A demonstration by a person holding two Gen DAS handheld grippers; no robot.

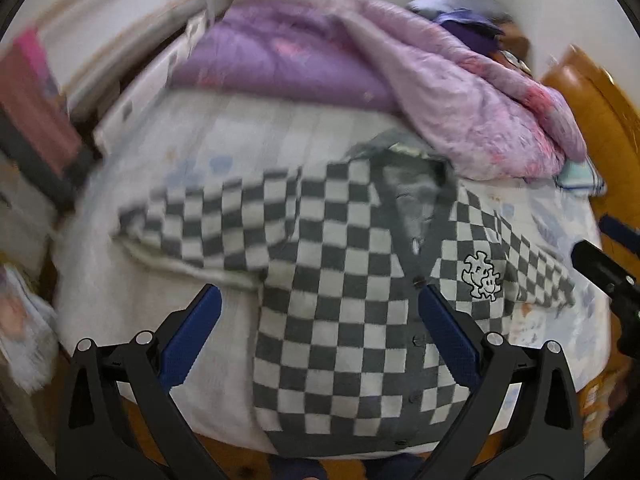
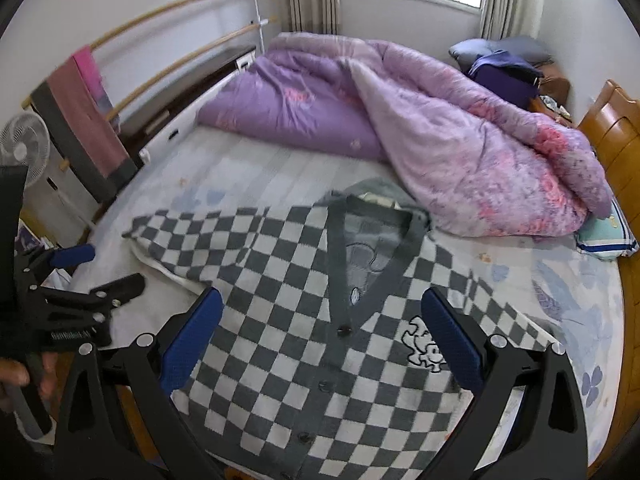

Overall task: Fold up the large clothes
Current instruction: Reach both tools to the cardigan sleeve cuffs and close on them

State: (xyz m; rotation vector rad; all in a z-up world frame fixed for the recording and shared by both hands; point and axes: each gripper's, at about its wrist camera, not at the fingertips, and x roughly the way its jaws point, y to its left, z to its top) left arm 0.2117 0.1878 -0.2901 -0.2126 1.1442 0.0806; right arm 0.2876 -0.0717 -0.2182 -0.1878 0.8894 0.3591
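Note:
A grey-and-white checkered cardigan [image 1: 344,280] [image 2: 304,312] lies spread flat on the bed, buttoned front up, collar toward the far side. One sleeve stretches out to the left; the other reaches right. My left gripper [image 1: 320,300] hovers open above the cardigan's lower body, nothing between its blue fingers [image 1: 192,340]. My right gripper [image 2: 322,304] hangs open over the chest near the cartoon patch [image 2: 424,346]. The left gripper [image 2: 100,276] also shows at the left edge of the right wrist view, held by a hand [image 2: 24,376].
A crumpled purple and pink quilt [image 2: 440,128] fills the far half of the bed [image 2: 560,280]. A wooden headboard [image 2: 612,128] stands at right, a pillow [image 2: 604,236] beside it. A towel rack [image 2: 88,112] and fan [image 2: 24,144] stand left.

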